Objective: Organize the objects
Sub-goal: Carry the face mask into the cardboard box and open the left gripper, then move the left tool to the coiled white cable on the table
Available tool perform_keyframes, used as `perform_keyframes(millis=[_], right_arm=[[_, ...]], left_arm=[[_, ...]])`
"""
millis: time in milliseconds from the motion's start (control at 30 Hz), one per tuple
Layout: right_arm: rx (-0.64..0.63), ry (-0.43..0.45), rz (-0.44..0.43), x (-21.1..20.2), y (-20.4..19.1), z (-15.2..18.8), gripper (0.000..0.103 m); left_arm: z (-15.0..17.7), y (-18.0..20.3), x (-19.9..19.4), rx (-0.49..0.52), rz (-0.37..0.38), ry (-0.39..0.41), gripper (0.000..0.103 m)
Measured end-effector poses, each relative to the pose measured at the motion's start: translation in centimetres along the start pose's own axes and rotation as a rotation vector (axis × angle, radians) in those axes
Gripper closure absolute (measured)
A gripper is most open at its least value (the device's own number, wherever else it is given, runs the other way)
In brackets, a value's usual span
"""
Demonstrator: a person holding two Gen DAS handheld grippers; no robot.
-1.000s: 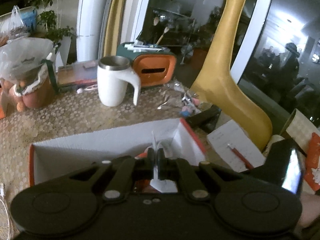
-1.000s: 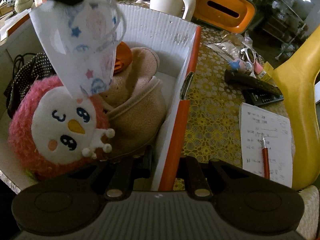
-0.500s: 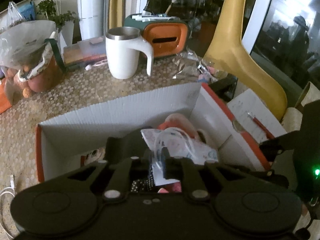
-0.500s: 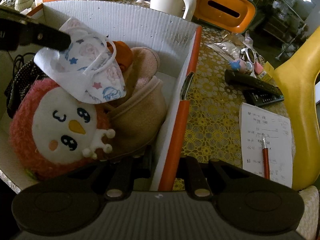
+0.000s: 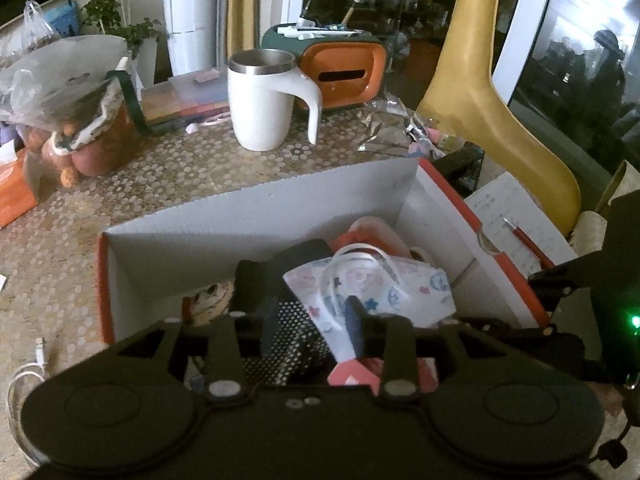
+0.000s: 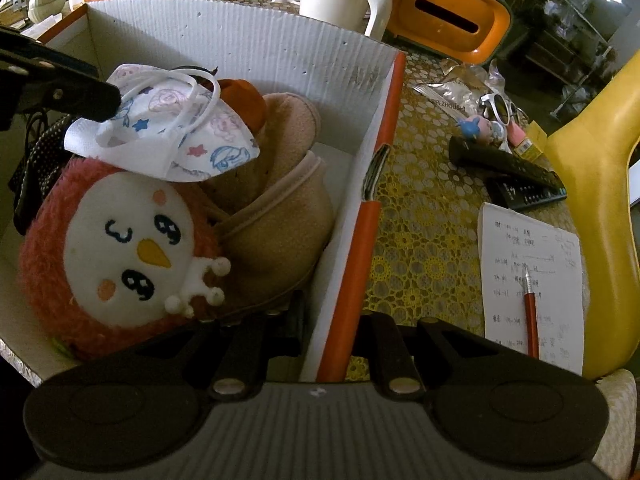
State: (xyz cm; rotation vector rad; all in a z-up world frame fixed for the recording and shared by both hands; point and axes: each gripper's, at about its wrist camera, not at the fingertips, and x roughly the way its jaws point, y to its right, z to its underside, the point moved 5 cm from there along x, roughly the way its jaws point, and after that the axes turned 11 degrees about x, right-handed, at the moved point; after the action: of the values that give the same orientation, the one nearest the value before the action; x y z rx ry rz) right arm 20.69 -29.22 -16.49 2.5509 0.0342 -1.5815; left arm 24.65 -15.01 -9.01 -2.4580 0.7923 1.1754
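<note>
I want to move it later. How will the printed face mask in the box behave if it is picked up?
The face mask is probably very light and floppy: thin folded fabric draped over the pink plush toy. Its loose ear loops may snag on neighbouring things.

The left gripper (image 5: 312,326), black with two flat dark fingers, angles downward, its jaws opening; a printed white face mask (image 5: 372,284) lies between the fingers, its edge against the right-hand one. The right gripper (image 6: 328,336), black with a ribbed grey body, points steeply down, its jaws closed tight on the orange-edged side wall of the white cardboard box (image 6: 352,264).
</note>
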Motion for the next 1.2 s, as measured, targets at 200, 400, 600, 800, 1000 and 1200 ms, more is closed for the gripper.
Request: perform_keyframes(millis=[200,400,600,800,1000,1200], right_arm=[[0.000,-0.002,0.001,-0.1,0.0,0.1,0.090],[0.000,-0.002,0.002,-0.1,0.0,0.1,0.090],[0.001,-0.004,0.003,-0.1,0.1,0.2,0.090],[0.000,-0.007,0.005,-0.1,0.0,0.2,0.090],[-0.002,-0.007,0.006,-0.1,0.0,0.2,0.090],[-0.001,-0.011,0.008,-0.1,-0.1,0.2,0.090]], left_arm=[[0.5,-0.5,-1.7,0.003,-0.012,0.018,0.052],[1.1,-1.7,-4.1,-0.002,-0.028,0.051,0.045],[2.2,-3.8,-6.8,-0.017,-0.078,0.086,0.033],[3.8,-7.2,-9.3,-0.060,-0.151,0.109,0.017],[6.1,-11.3,-10.8,-0.132,-0.214,0.094,0.007],[8.5,-14.4,-11.1,-0.170,-0.257,0.066,0.001]])
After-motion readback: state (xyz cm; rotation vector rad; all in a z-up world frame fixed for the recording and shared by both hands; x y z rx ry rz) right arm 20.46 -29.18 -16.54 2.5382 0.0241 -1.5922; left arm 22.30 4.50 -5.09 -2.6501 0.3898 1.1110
